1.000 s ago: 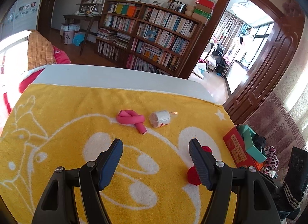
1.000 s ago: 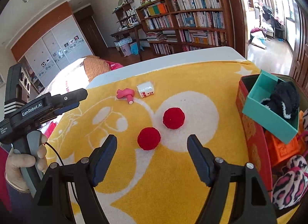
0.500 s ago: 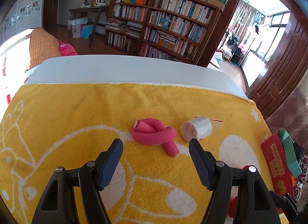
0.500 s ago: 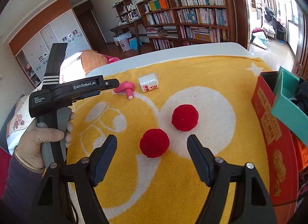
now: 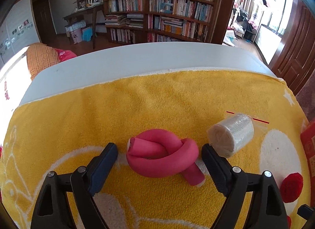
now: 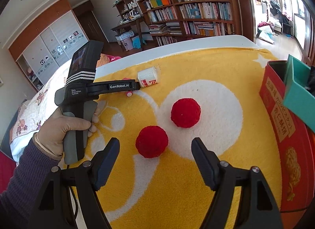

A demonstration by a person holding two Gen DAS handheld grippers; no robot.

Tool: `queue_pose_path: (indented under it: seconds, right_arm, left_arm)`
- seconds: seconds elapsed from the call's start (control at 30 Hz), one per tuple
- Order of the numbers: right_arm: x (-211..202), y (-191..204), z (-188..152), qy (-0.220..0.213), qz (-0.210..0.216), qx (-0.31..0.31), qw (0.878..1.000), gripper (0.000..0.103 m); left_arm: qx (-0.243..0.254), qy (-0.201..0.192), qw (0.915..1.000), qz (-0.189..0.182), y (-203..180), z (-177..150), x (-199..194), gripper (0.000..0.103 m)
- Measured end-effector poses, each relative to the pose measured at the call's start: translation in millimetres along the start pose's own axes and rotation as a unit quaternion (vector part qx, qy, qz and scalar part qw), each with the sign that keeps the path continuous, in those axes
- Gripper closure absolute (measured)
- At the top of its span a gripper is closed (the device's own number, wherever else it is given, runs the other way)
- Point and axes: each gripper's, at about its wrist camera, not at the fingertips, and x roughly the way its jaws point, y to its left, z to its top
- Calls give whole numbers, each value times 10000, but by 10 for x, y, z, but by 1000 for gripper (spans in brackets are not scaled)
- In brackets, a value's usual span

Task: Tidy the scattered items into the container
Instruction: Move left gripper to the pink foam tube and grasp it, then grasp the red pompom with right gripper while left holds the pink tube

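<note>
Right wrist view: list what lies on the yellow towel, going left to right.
Left tool held in the left hand → white roll → nearer red pompom → farther red pompom → red box at the right edge.

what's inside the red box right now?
In the red box, a teal box sits tilted with something dark at its edge. Anything deeper is hidden by the walls and frame edge.

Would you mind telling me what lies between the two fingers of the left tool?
The knotted pink foam roller lies between the open fingers of the left tool, resting on the yellow towel. The left wrist view shows this.
</note>
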Motion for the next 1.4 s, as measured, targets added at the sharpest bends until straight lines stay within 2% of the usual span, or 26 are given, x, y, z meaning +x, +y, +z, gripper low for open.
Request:
queue_pose_path:
  seconds: [0.13,0.2,0.23,0.27,0.43,0.63,0.83,0.9,1.0,1.07,1.23,1.4]
  right_arm:
    - [21,13,-23,29,-24,-46,10000,24]
    - [27,13,-29,33,-33,-52,10000,24]
    - [31,8,-33,40,-36,-50,10000,24]
    - [36,2,-34,47,-51,-43,10000,24]
    - [66,-20,-40,51,-202,-31,9998,24]
    - [90,-9,-31,60,-185,-15,9998,24]
    - [185,63,26,339,-237,-93,9991,24]
    - [258,65,42,440,-321,-74,9985,30]
    - [354,57,77,521,-376,-46,9979,46]
    - [392,72,101,577,-317,-45,9978,62]
    - [217,135,69,360,-404,-86,9985,62]
    - [-250,97,74,-115,-458,-94,9988,62]
  left_arm:
    - [-111,-40,9999,-113,30,0,-18,14]
    - [-114,-78,9999,-91,41,-14,-48,24]
    - [-49,-102,9999,-43,35,-30,-63,36]
    - [4,-120,9999,-73,19,-42,-69,38]
    - [-71,-221,9993,-285,55,-171,-230,38]
    - [-212,-458,9974,-505,111,-305,-542,38]
    - [-298,-581,9957,-656,154,-432,-815,38]
    - [-322,-613,9952,-695,165,-459,-890,38]
    - [-337,-632,9945,-764,164,-511,-967,38]
    - [-332,-631,9942,-803,158,-523,-1001,38]
    - [-264,-699,9934,-866,80,-572,-1125,38]
    - [-101,-772,9918,-1010,-94,-560,-1257,38]
